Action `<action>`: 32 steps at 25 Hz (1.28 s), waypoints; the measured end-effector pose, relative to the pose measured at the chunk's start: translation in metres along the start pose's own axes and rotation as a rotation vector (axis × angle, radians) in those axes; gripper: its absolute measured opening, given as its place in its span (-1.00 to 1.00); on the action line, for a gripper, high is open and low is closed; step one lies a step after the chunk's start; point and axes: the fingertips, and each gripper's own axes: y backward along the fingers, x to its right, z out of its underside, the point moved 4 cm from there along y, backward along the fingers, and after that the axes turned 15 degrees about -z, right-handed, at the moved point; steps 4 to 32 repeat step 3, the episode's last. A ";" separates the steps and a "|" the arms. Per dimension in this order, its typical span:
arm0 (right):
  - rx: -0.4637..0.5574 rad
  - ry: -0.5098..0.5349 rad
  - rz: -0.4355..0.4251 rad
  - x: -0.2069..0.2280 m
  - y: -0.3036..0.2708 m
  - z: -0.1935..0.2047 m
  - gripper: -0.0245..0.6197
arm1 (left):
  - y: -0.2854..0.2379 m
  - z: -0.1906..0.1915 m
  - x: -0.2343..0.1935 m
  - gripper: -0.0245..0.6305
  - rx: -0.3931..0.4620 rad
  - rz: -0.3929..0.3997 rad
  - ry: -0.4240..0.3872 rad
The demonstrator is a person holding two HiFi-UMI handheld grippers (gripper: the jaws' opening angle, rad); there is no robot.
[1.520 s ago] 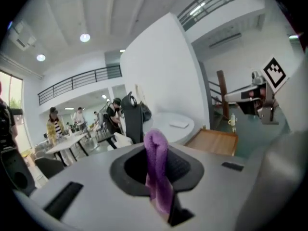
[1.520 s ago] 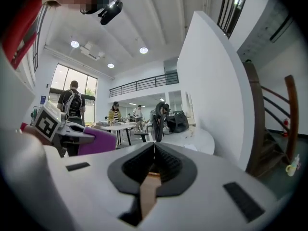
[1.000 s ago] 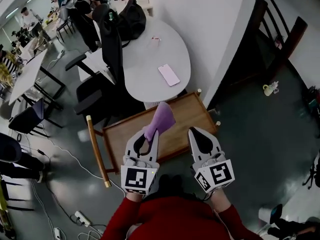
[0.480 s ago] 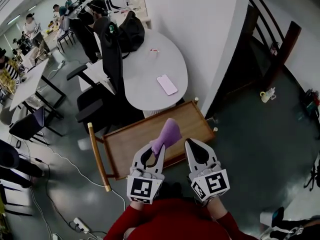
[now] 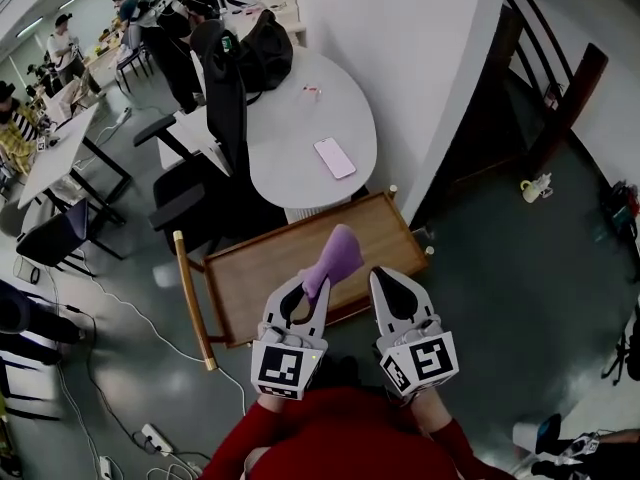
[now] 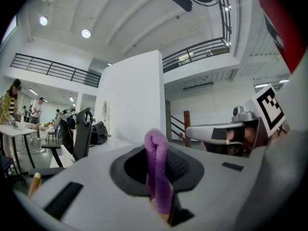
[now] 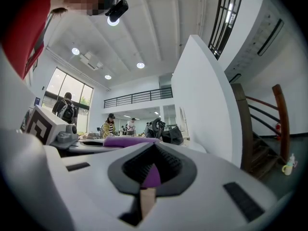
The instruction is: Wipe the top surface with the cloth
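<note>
cloth in the left gripper, over the near edge of the wooden top

the left gripper [image 5: 311, 288] is clamped on the purple cloth [image 5: 336, 254]. its own view shows the jaws pressed together with a folded band of cloth standing up between them. from the jaw tips the cloth runs forward and a little to the right, so its free end hangs over the wooden trolley top [image 5: 262, 283], just inside that top's near edge. the top lies ahead of and below both grippers. its long axis runs crosswise, from the rail handle [image 5: 190, 300] at its left end up to the corner by the white wall. a wipe would probably sweep along that line, and the left gripper is the one placed to do it.

the right gripper [image 5: 386, 280] hovers beside the left one, at the near edge of the wooden top, towards its right end, with its jaws together. the head view shows the cloth clear of it. its own view shows a small purple patch in the opening between the pads, and i cannot tell what that is.

the height of the cloth above the wood is not readable, so i cannot say whether it touches. both gripper views look out level across the room and miss the wooden top altogether. the grippers cover part of its near edge.
</note>
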 end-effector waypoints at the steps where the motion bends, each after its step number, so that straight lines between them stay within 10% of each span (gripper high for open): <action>1: 0.004 -0.001 0.003 0.000 -0.001 -0.001 -0.89 | 0.000 -0.001 -0.002 -0.75 -0.001 0.000 0.000; 32: 0.013 -0.004 0.010 -0.001 -0.003 -0.003 -0.89 | -0.002 -0.003 -0.007 -0.75 -0.003 0.002 -0.002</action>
